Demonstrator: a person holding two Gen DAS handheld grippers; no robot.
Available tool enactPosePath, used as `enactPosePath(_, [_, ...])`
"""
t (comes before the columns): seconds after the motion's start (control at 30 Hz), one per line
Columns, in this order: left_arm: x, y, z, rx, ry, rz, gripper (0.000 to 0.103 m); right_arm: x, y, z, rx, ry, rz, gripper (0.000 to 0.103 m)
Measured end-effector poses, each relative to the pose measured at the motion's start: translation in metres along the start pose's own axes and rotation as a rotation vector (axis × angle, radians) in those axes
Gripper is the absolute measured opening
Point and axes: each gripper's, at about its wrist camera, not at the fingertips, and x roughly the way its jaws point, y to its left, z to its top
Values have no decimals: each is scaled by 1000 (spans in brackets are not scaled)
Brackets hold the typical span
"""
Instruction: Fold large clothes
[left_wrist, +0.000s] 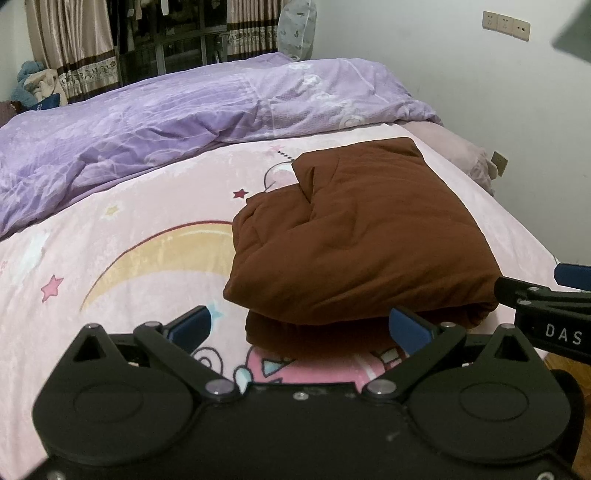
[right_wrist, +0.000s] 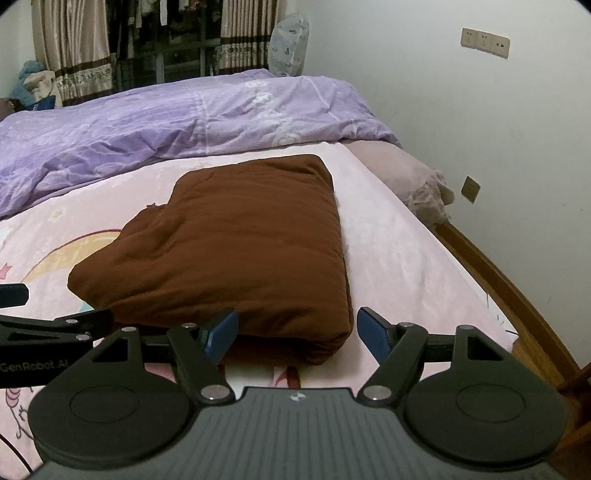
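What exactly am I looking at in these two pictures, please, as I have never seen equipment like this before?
There is no robot here: a person holds a two-finger gripper in each hand, and a fisheye camera on each looks forward along its fingers. One picture comes from the left gripper, the other from the right gripper. The black parts with blue pads at the bottom are those fingers. Both stand open and hold nothing. Ahead, on a pink cartoon bedsheet, lies a brown padded garment, already folded into a thick bundle. A crumpled purple duvet lies behind it. Each gripper also shows at the edge of the other's picture.
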Motion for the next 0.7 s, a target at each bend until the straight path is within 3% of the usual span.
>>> enactPosePath(0.7, [-2,-1,-1,-4,-9,-1,103,2,-2,-2,2,3,0,87])
